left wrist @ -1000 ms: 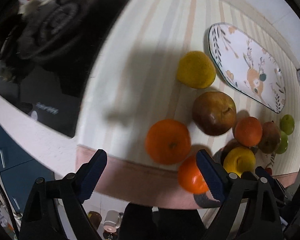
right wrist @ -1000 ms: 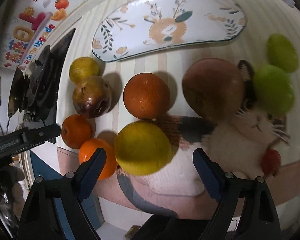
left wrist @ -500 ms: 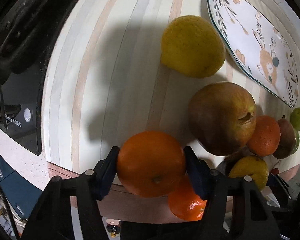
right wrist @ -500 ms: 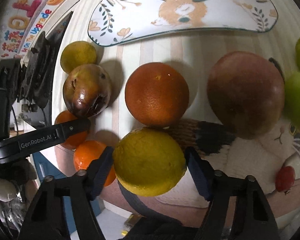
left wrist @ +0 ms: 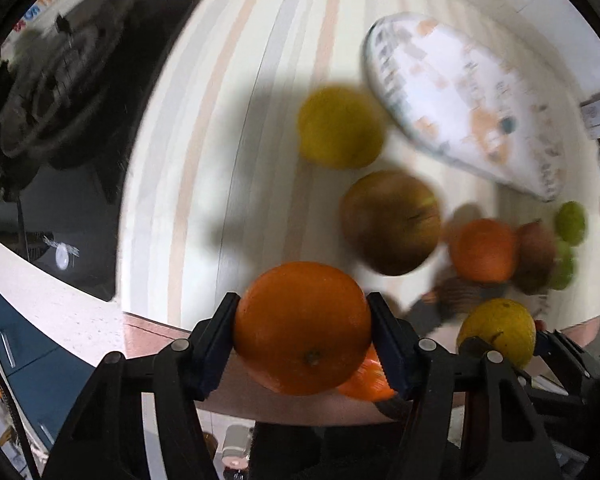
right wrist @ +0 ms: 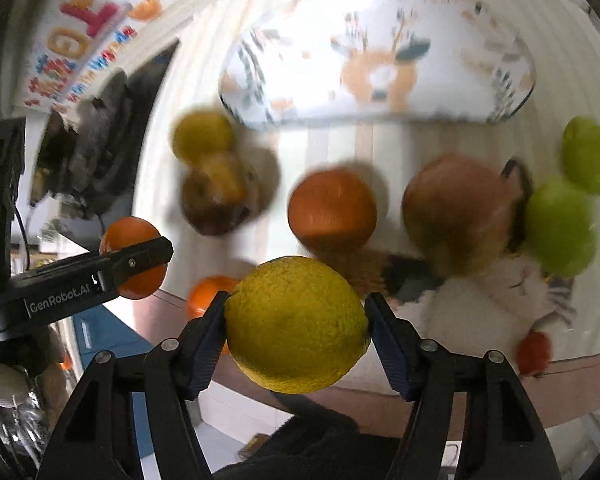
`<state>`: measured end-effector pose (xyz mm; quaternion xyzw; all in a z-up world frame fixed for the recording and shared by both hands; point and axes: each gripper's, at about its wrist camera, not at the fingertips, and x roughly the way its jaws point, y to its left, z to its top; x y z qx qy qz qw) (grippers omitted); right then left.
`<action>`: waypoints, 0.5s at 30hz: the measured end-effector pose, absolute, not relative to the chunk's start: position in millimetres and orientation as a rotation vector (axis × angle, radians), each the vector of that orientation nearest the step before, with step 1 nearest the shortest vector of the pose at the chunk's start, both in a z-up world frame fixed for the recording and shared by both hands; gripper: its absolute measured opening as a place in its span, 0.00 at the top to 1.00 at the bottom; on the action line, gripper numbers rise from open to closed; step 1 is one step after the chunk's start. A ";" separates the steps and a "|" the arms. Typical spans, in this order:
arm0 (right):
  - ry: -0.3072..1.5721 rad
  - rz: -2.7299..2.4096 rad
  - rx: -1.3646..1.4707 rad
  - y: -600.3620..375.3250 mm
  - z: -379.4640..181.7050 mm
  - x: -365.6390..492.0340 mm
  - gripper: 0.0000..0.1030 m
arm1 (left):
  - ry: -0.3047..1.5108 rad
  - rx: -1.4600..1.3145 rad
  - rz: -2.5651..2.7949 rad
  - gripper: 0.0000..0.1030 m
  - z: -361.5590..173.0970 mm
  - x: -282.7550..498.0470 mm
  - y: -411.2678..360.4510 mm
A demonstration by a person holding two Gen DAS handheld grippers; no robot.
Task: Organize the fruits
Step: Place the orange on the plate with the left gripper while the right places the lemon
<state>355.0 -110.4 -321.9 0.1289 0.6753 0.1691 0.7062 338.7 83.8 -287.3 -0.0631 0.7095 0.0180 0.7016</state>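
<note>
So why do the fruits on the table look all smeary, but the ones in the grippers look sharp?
Left wrist view: the orange in the left gripper is sharp because it travels with the camera, while the plate and table fruit smear with motion blur. Right wrist view: same, a sharp lemon in the right gripper, a blurred plate, and fisheye bending at the edges.

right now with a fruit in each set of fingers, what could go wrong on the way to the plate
1. The orange and the yellow citrus are round and pinched only at their sides, so either could slip out.
2. The left gripper and right gripper are close together and could collide.
3. A dropped fruit could scatter the loose fruit beside the plate.
</note>
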 end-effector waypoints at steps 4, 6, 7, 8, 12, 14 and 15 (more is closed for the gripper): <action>1.403 0.365 0.298 -133.6 -281.5 386.7 0.32 | 1.502 -0.154 -0.015 0.41 -241.0 357.2 67.2; 1.373 0.342 0.285 -145.2 -272.3 407.3 0.32 | 1.473 -0.154 -0.044 0.41 -226.5 385.4 59.3; 1.357 0.317 0.275 -151.1 -269.9 423.7 0.32 | 1.463 -0.150 -0.052 0.41 -226.4 396.9 55.1; 1.349 0.298 0.272 -154.6 -269.6 437.7 0.32 | 1.457 -0.145 -0.057 0.41 -225.3 412.5 48.4; 1.352 0.248 0.209 -170.6 -281.7 492.5 0.32 | 1.474 -0.111 -0.067 0.41 -239.9 475.3 22.3; 1.365 0.233 0.170 -178.3 -291.9 509.3 0.32 | 1.507 -0.118 -0.082 0.41 -267.0 502.8 8.4; 1.376 0.232 0.147 -176.9 -297.3 519.0 0.32 | 1.526 -0.122 -0.090 0.41 -273.8 511.0 5.6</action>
